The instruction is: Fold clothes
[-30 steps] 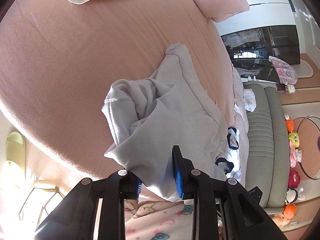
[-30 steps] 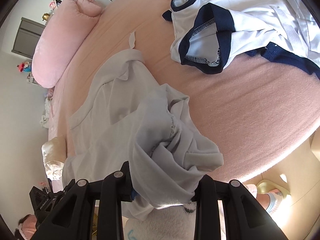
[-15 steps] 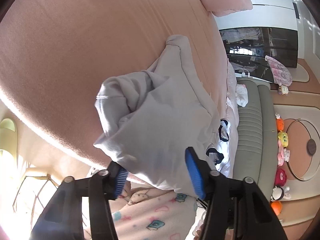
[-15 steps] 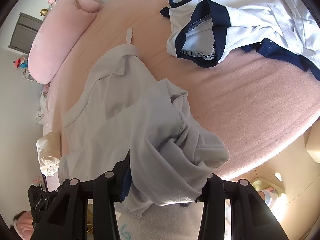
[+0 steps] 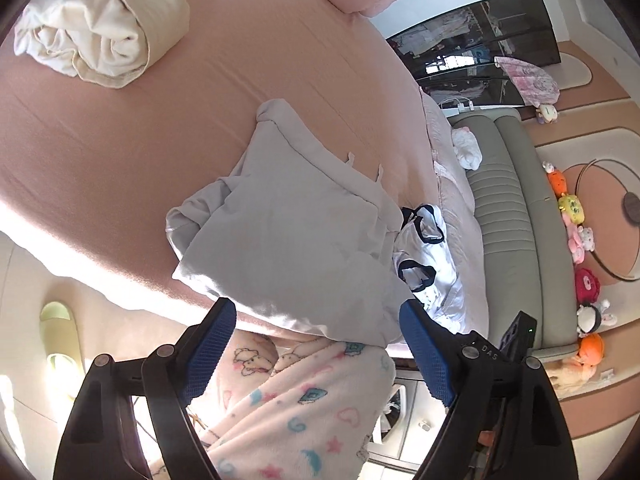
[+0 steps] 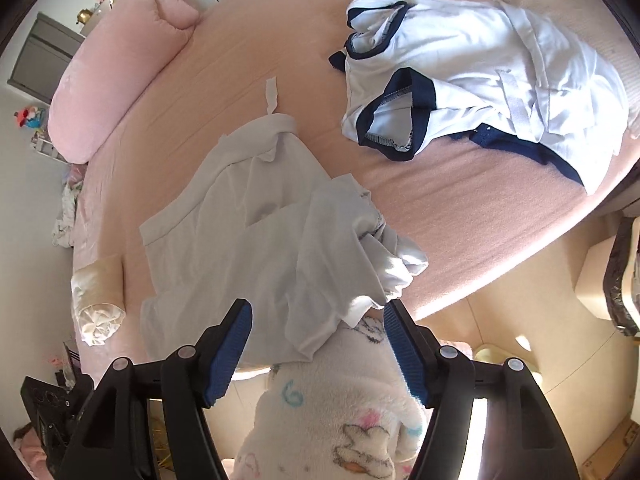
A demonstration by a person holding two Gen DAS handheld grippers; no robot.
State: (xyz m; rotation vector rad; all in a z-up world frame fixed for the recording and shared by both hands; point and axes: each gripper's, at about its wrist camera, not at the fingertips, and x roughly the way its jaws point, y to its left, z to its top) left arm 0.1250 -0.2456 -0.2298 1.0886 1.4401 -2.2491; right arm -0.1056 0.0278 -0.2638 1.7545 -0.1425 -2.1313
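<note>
A light grey garment (image 5: 288, 232) lies partly folded and rumpled on the pink bed (image 5: 120, 140), its near edge hanging over the bed's front edge. It also shows in the right wrist view (image 6: 256, 240). My left gripper (image 5: 316, 320) is open and empty, just short of the garment's near edge. My right gripper (image 6: 318, 322) is open and empty, its jaws on either side of the garment's hanging hem without holding it. A white garment with navy trim (image 6: 460, 72) lies unfolded to the right; it also shows in the left wrist view (image 5: 424, 256).
A rolled cream cloth (image 5: 100, 28) lies at the bed's far left. A pink pillow (image 6: 120, 64) lies at the head. The person's fleece pyjama (image 5: 304, 412) is right below both grippers. A grey sofa (image 5: 516, 220) with plush toys stands beyond the bed.
Both grippers have opened and let go of the grey garment, then drawn back towards the bed's edge. The garment has dropped flat onto the bed.
</note>
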